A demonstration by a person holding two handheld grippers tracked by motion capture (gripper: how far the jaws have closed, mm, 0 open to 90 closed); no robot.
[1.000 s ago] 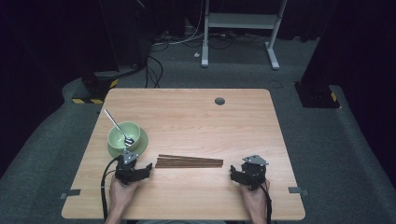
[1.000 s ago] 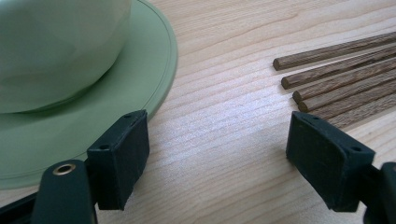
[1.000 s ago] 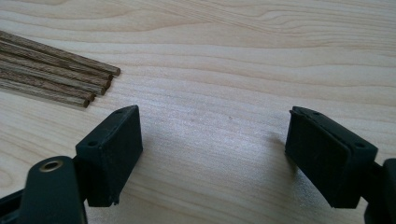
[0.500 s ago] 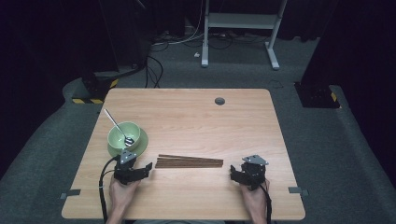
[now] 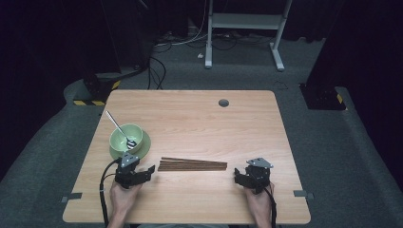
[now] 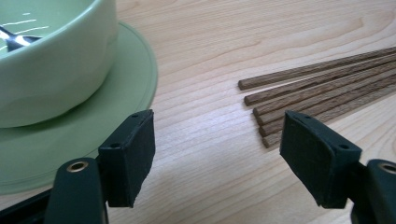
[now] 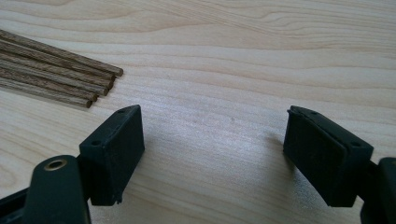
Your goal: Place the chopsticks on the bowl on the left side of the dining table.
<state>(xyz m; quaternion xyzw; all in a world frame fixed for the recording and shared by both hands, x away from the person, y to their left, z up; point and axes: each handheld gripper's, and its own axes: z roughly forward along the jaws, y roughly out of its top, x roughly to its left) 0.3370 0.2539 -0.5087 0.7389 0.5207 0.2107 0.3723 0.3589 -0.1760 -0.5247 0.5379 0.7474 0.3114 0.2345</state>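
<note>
The wooden table [image 5: 199,118] carries, toward the person's left, a green bowl [image 5: 124,137] on a green saucer [image 5: 142,148] with a metal spoon [image 5: 119,129] resting in it, and near the front centre a bundle of dark wooden chopsticks [image 5: 192,164]. The bundle lies flat with its long axis running left to right across the table, directly between the two grippers. The left gripper [image 5: 145,172] rests just off the bundle's left ends, with the saucer close on its other side; its jaws stand wide apart and hold nothing. In the left gripper view the stick ends [image 6: 261,112] sit ahead and toward the right pad [image 6: 315,156], fanned slightly and not touching it. The right gripper [image 5: 240,178] sits near the bundle's right ends, likewise spread wide and empty; in the right gripper view the stick tips [image 7: 100,86] lie ahead and to the left of the left pad [image 7: 114,149]. Judgement: the two stand about equally near; either must close across the sticks, not along them.
</note>
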